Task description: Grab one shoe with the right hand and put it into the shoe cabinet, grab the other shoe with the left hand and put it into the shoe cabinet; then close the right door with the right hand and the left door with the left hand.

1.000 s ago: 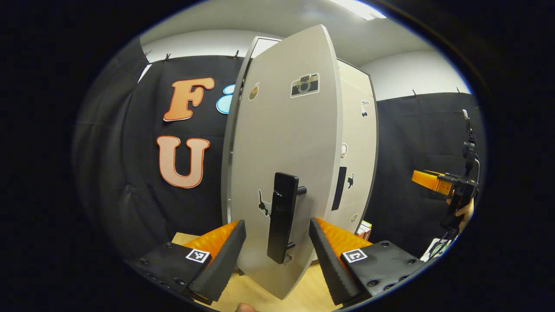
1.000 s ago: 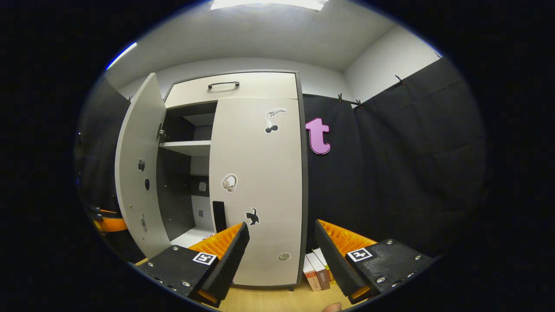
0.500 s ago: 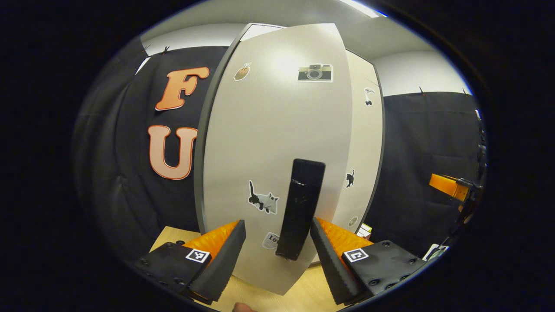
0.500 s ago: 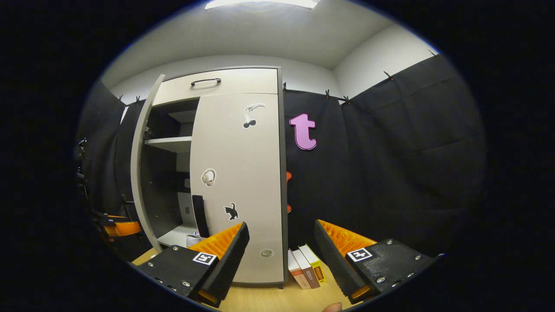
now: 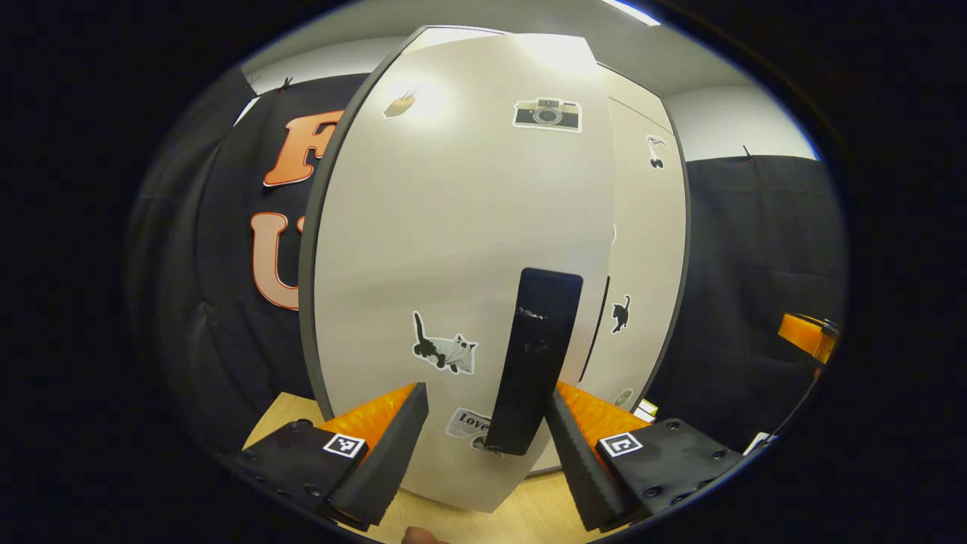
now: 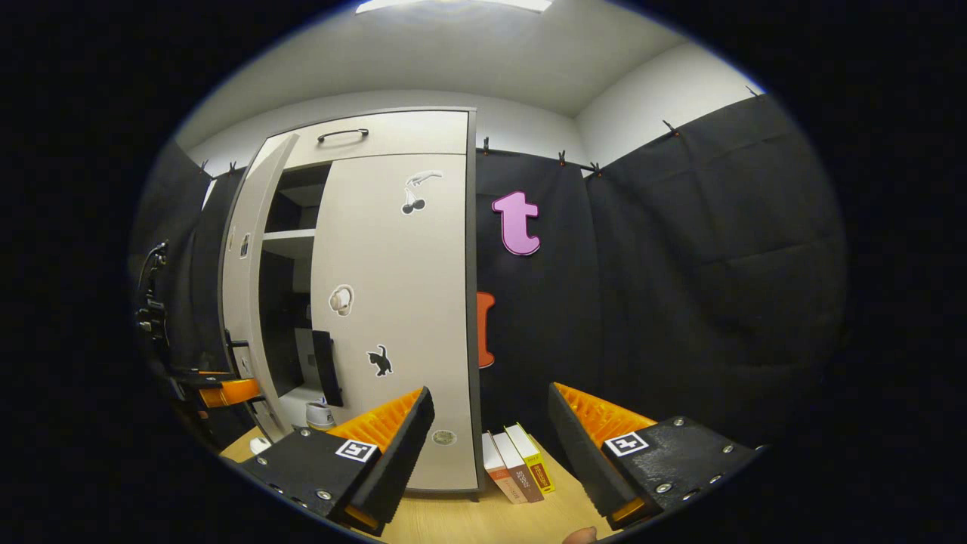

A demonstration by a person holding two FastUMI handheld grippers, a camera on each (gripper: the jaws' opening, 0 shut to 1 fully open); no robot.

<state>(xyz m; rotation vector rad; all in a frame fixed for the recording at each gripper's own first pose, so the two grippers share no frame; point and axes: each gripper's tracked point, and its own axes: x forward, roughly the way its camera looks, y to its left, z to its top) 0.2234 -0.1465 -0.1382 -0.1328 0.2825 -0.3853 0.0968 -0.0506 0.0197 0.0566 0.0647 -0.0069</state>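
Left gripper view: the left gripper [image 5: 483, 446] has its fingers spread wide, holding nothing, with the left door's [image 5: 453, 249] black handle [image 5: 535, 361] between and just ahead of them. The handle's long axis runs upright, leaning slightly. This door is ajar, its free edge pointing toward the shut right door [image 5: 642, 264]. In the right gripper view, the right gripper [image 6: 489, 453] is wide and empty, well back; a shoe [image 6: 320, 414] sits low inside the cabinet [image 6: 393, 136]. I judge the left gripper is nearer for the final push.
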